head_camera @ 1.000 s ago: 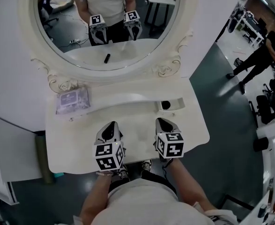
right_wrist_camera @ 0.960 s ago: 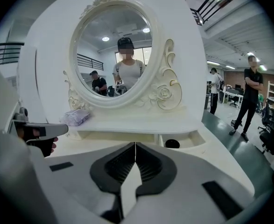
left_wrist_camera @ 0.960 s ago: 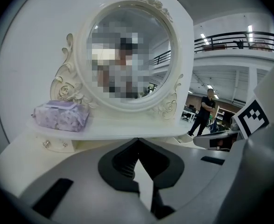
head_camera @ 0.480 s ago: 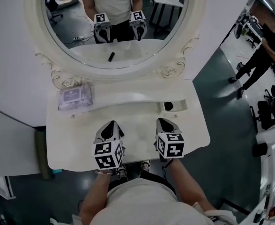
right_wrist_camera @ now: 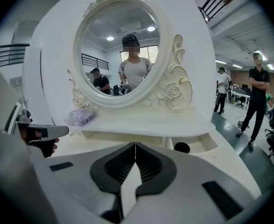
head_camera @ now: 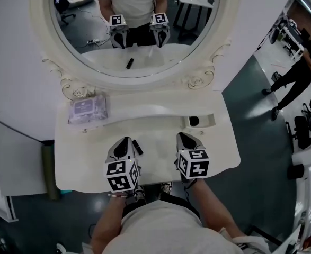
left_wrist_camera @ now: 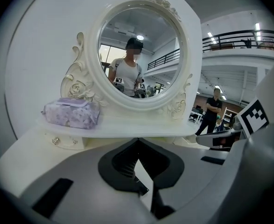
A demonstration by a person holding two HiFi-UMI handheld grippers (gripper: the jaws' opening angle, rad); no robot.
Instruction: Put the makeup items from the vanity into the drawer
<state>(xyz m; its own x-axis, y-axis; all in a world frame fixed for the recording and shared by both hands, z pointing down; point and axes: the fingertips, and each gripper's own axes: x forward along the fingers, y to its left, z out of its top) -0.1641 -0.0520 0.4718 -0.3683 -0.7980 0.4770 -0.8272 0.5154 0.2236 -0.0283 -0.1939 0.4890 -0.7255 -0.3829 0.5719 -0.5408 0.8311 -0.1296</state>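
A slim black makeup stick (head_camera: 137, 146) lies on the white vanity top (head_camera: 160, 128), touching or just right of my left gripper (head_camera: 125, 141). A small drawer (head_camera: 209, 121) stands open at the right, with a round black item (head_camera: 194, 121) inside it; the right gripper view shows that round black item (right_wrist_camera: 181, 147) too. My left gripper (left_wrist_camera: 137, 142) is shut and holds nothing. My right gripper (head_camera: 183, 137) hovers over the top in front of the drawer, and its jaws (right_wrist_camera: 135, 145) are shut and empty.
A purple pack of wipes (head_camera: 87, 110) lies on the raised shelf at the left, under the oval mirror (head_camera: 136, 30). The vanity's front edge is right by my body. People stand on the floor to the right (head_camera: 295, 75).
The head view has shifted slightly, and the black stick now shows beside the left gripper. Both grippers stay where they were, shut.
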